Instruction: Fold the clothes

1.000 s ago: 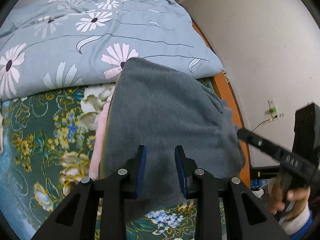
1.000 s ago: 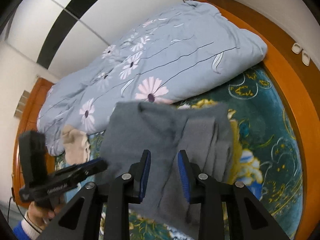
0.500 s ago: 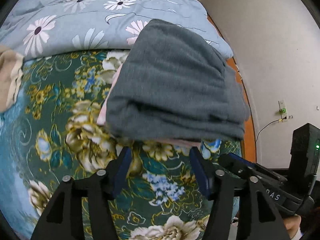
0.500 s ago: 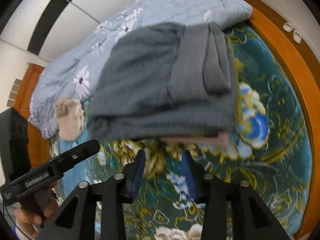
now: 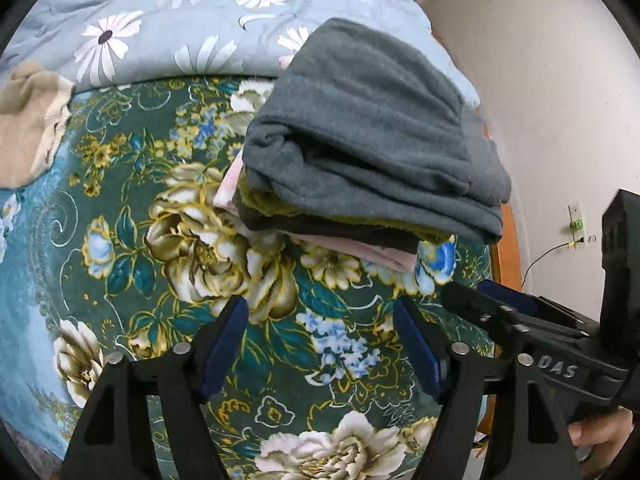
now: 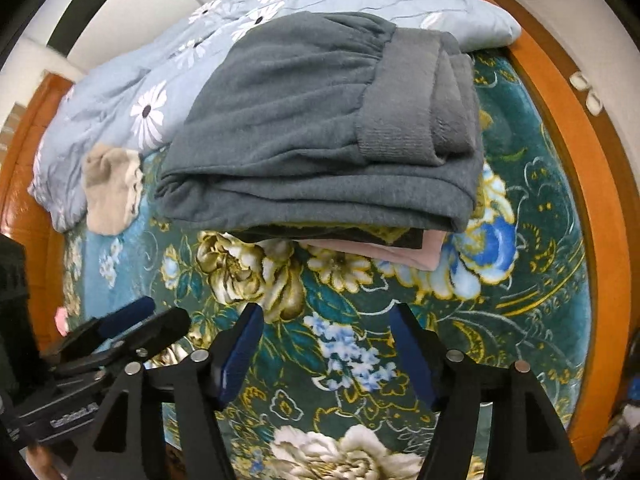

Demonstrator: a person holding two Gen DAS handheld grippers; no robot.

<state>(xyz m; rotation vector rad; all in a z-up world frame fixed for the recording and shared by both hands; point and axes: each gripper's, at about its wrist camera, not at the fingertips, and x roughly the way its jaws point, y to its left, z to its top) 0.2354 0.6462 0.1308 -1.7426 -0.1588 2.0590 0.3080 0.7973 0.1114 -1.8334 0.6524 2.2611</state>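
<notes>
**Folded grey garment on its stack, both grippers empty in front of it**

The grey garment point(image 5: 372, 136) lies folded on top of a small stack of clothes on the bed: under it a thin dark layer with an olive-yellow edge, and at the bottom a pink piece point(image 6: 404, 252). In the left wrist view the stack sits at 12 to 1 o'clock from the left gripper point(image 5: 320, 340), clear of the fingers point(image 5: 224, 340), which are spread wide with only the floral bedspread point(image 5: 192, 240) between them. In the right wrist view the stack fills the upper middle, at 12 o'clock from the right gripper point(image 6: 326, 344); its fingers point(image 6: 240, 348) are likewise spread and hold nothing. The ribbed cuff or waistband point(image 6: 396, 96) of the grey garment is folded over at the stack's 2 o'clock corner.

The two grippers are close side by side; each shows at the edge of the other's view. A hand point(image 5: 600, 432) grips the right tool, though only partly seen.

Behind the stack, at 11 to 12 o'clock, lies a light blue daisy-print duvet point(image 5: 168, 12), which the stack's far edge seems to touch. A beige garment point(image 6: 112, 188) is bunched at 9 to 10 o'clock, well apart from the stack. The wooden bed frame point(image 6: 576, 168) curves along 2 to 4 o'clock, near the stack's right side. Bare bedspread lies between the fingers and the stack, and toward 9 o'clock.
</notes>
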